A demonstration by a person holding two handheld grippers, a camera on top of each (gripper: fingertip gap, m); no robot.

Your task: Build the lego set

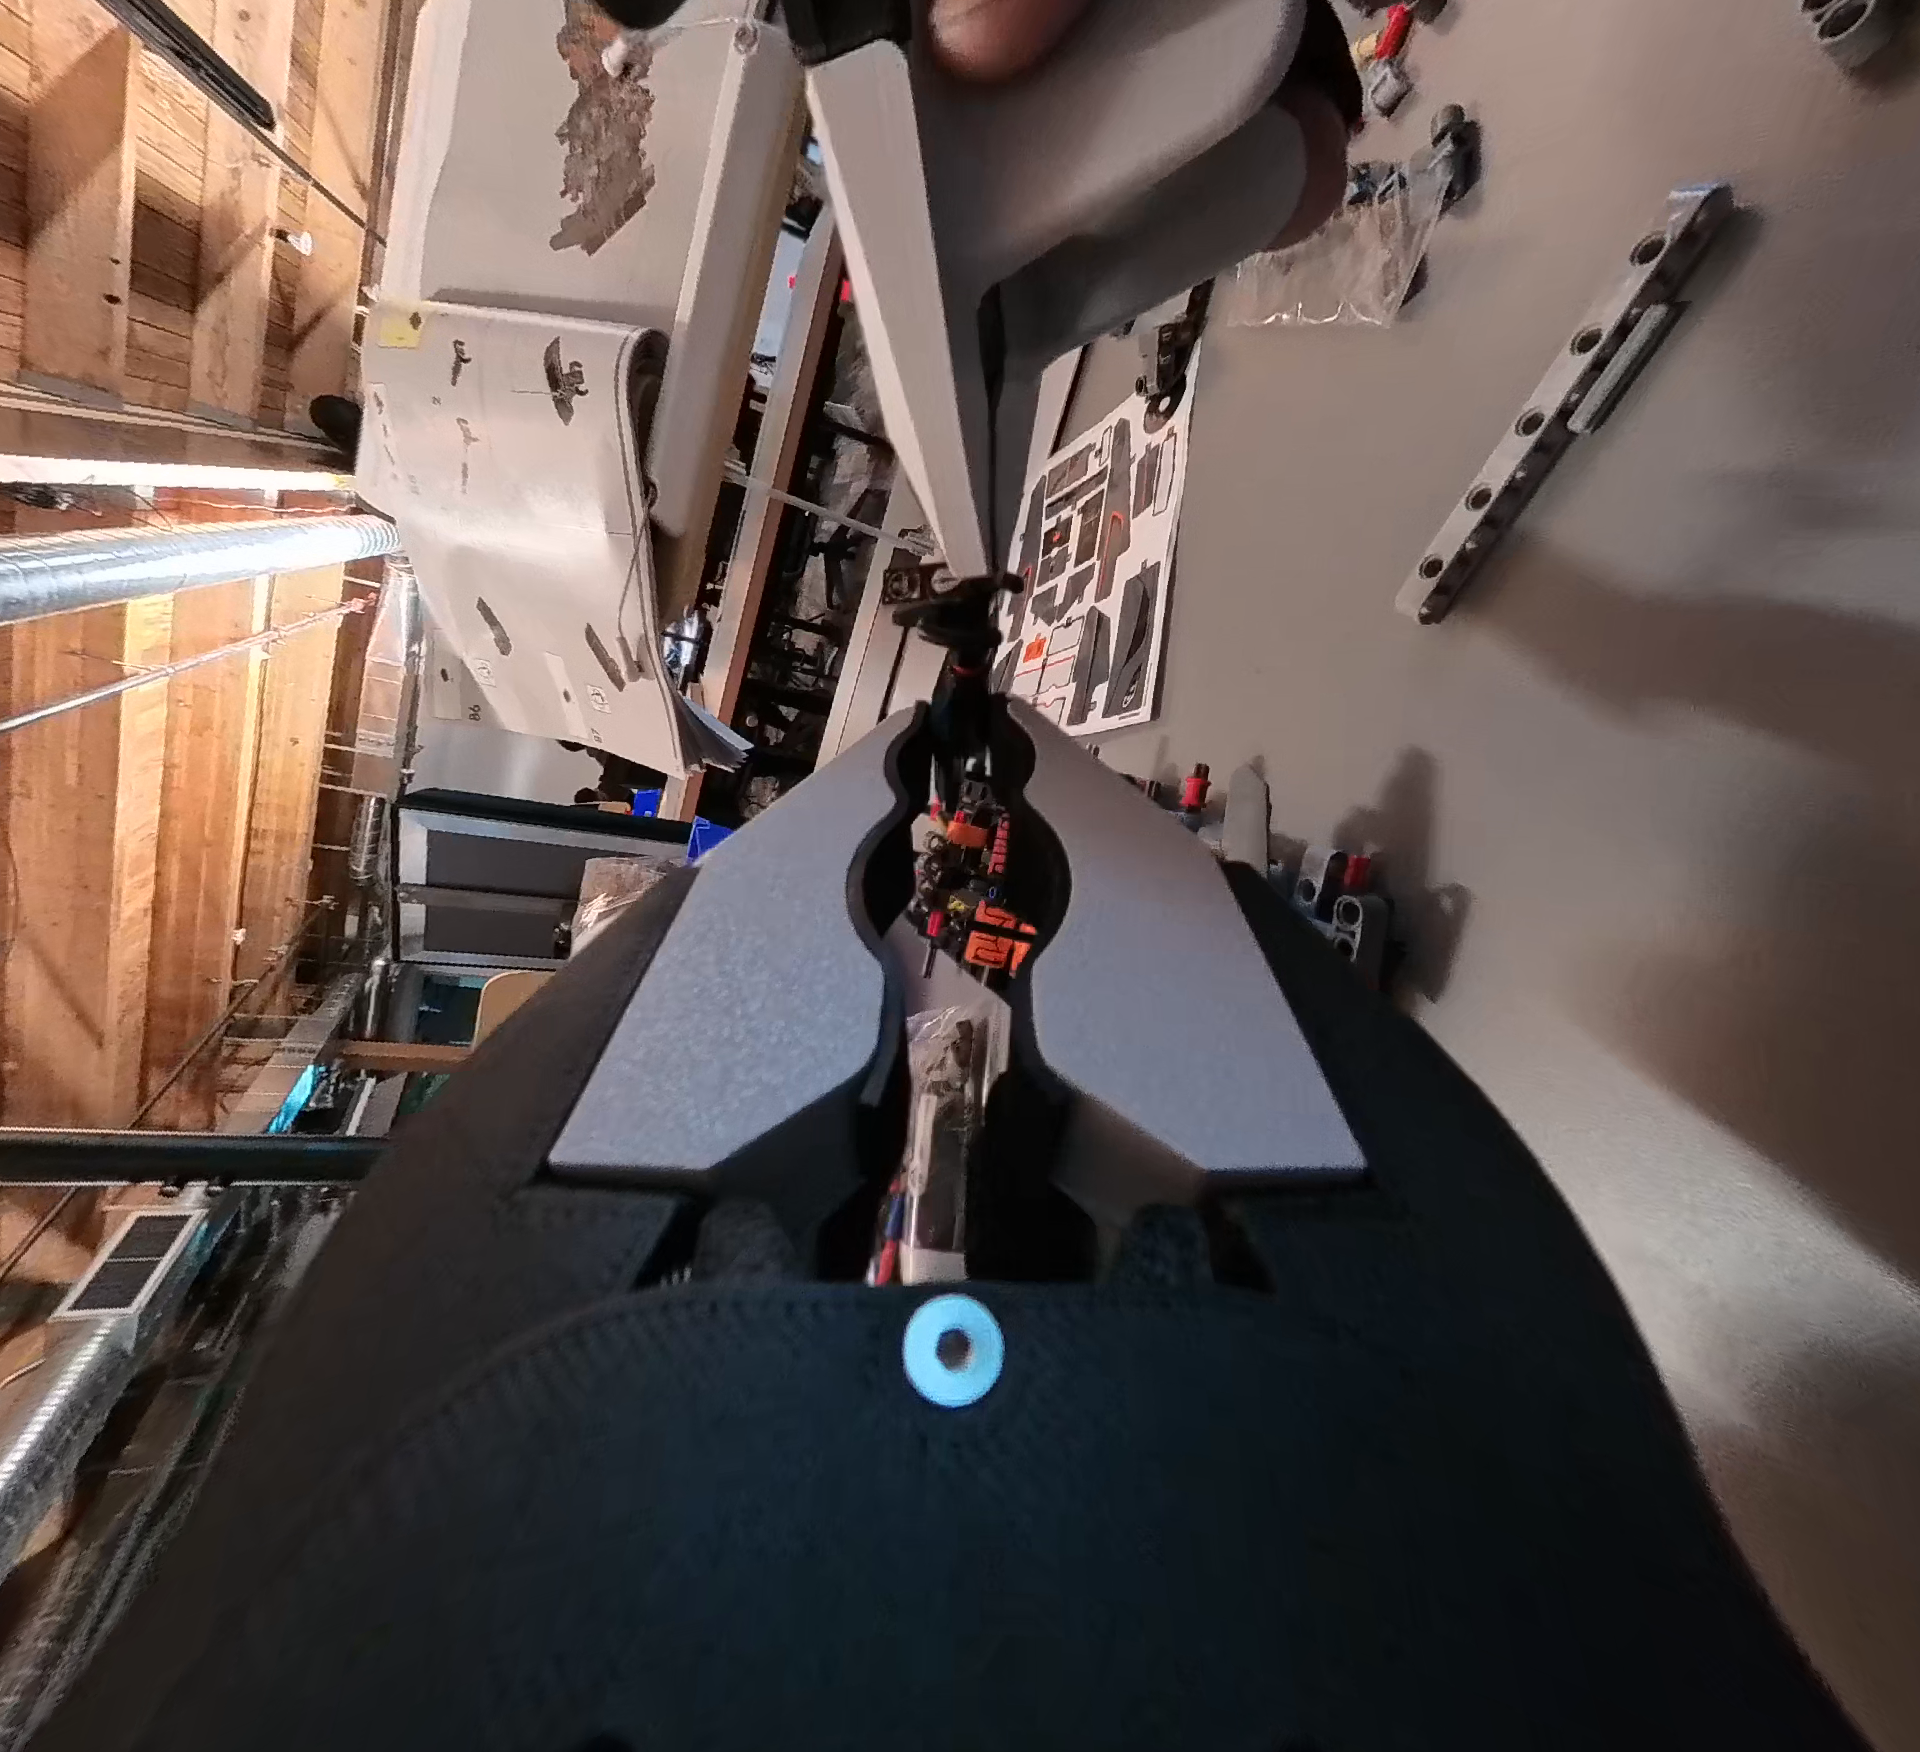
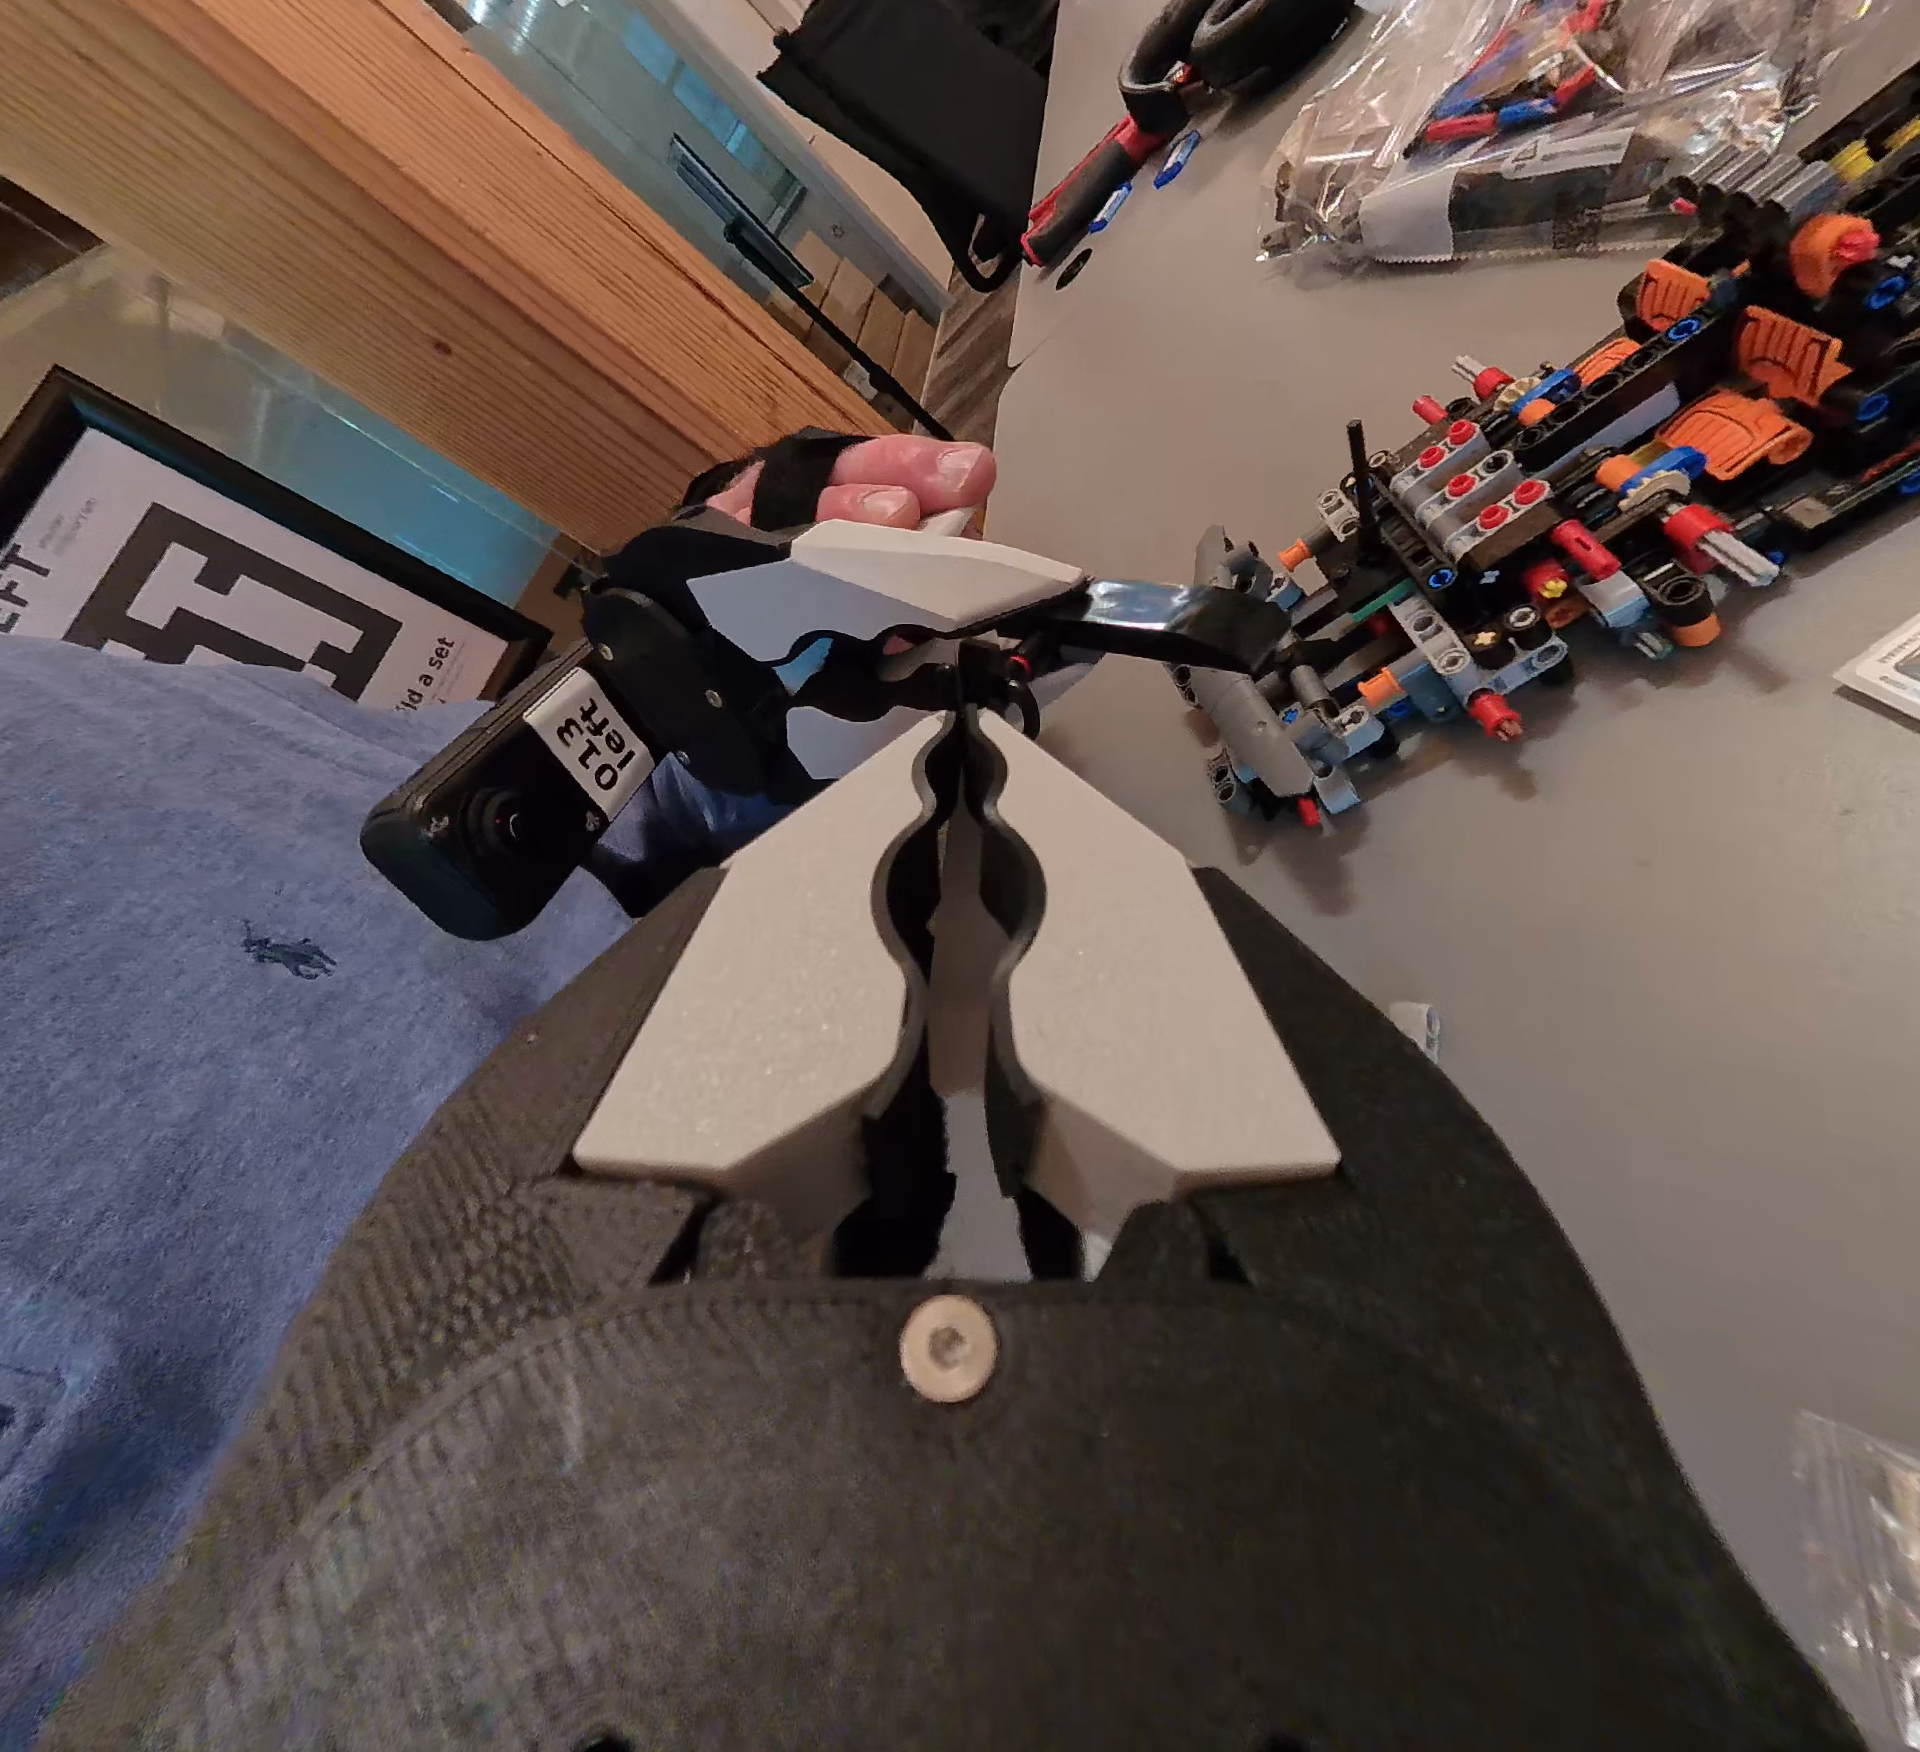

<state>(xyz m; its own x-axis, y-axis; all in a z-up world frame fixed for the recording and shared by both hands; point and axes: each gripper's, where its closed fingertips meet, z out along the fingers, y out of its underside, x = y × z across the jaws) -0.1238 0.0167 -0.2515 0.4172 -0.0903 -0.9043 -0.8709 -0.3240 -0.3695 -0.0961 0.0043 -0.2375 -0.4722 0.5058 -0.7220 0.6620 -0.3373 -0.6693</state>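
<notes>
Over the desk [image 1: 1558,871], in the left wrist view, the two tools meet tip to tip in mid-air. The left gripper [image 1: 961,731] is closed down narrow on a black panel [image 1: 956,674], seen edge-on. The right gripper [image 1: 971,575] comes in from the far side, pinched on what looks like a small black connector [image 1: 951,606] right at the panel's end. Behind them a sticker sheet [image 1: 1117,549] lies flat on the desk. A long grey beam [image 1: 1558,414] sits well apart from it, and the open booklet [image 1: 509,497] stands past the desk's edge.

From the right wrist view, the right gripper [image 2: 961,731] has its fingers almost touching. The connector itself is hard to make out at the tips. The left gripper [image 2: 1060,627] clamps the black panel [image 2: 1184,622] near one end, and the free end reaches toward the half-built chassis [image 2: 1558,539]. The chassis rests on the desk [image 2: 1558,1027], well in from its side edge. Tyres [image 2: 1247,19] and a bag of parts [image 2: 1610,40] lie toward the far end.

To my eye the job is seating that small part into the panel. It wants the left side held rigid and the connector squared to its hole before pushing. The push should run straight along the pin's axis. A skewed push would likely twist the panel in its grip or flick the tiny part away.
</notes>
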